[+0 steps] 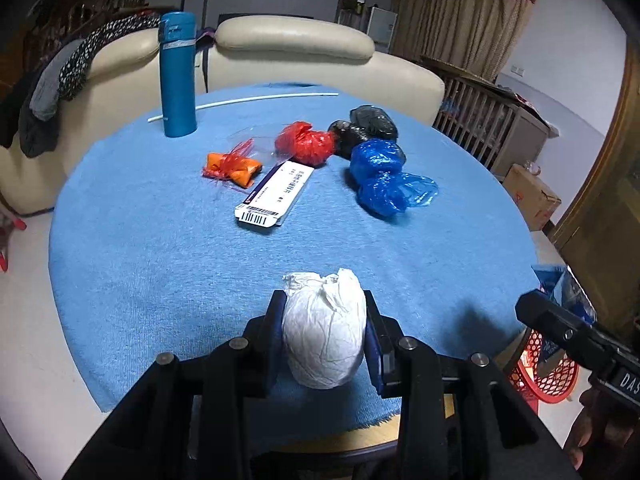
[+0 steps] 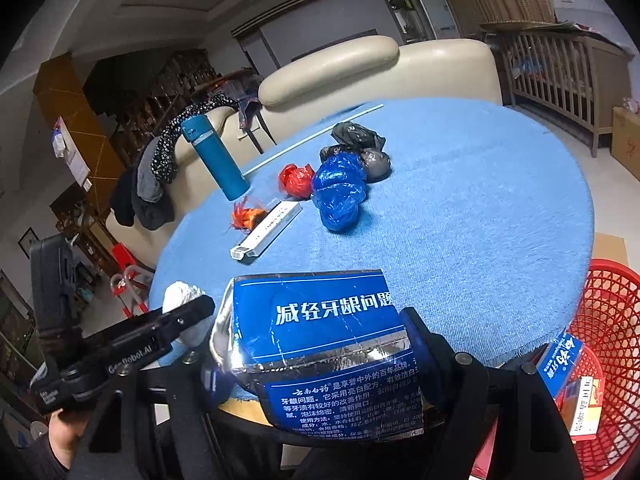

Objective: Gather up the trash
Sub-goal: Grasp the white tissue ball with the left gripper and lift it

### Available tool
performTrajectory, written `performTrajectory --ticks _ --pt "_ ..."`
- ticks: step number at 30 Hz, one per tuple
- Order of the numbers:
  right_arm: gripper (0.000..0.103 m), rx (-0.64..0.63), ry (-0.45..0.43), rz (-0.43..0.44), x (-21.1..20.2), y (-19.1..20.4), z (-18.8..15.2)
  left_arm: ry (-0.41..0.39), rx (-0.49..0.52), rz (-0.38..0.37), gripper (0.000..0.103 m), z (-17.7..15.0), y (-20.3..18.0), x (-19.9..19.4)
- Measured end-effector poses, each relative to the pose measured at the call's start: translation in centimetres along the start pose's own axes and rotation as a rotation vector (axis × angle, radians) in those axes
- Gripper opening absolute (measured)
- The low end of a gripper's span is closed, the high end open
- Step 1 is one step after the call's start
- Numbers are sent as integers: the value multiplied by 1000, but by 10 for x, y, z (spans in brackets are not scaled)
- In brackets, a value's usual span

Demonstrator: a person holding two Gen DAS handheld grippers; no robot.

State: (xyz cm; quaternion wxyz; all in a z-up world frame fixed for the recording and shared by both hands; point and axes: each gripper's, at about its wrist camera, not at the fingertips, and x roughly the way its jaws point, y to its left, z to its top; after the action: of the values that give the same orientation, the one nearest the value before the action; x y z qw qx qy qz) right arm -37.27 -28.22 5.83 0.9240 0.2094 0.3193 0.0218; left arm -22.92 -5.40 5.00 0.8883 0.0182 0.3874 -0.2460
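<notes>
Carrying both loads toward the red basket risks a drop short of its rim: the left gripper clamps a soft white paper wad that could slip, and the right gripper pinches a crumpled blue carton over the table's near edge. Farther back lie an orange wrapper, a flat white box, and red, black and blue bags.

Near half of the blue tablecloth bare: free passage. Far half crowded: flask upright at far left, white rod lying behind it; long box, orange wad, red, black, blue bags clustered mid-table. Red basket just beside table's right edge.
</notes>
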Motion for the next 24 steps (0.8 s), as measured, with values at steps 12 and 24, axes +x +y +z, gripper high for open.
performTrajectory --ticks 12,24 --pt "76 42 -12 2 -4 -7 -3 -25 -2 -12 37 -2 -3 -9" --pt "76 51 -37 0 -9 -11 -4 -41 42 -21 37 -6 -17 -13"
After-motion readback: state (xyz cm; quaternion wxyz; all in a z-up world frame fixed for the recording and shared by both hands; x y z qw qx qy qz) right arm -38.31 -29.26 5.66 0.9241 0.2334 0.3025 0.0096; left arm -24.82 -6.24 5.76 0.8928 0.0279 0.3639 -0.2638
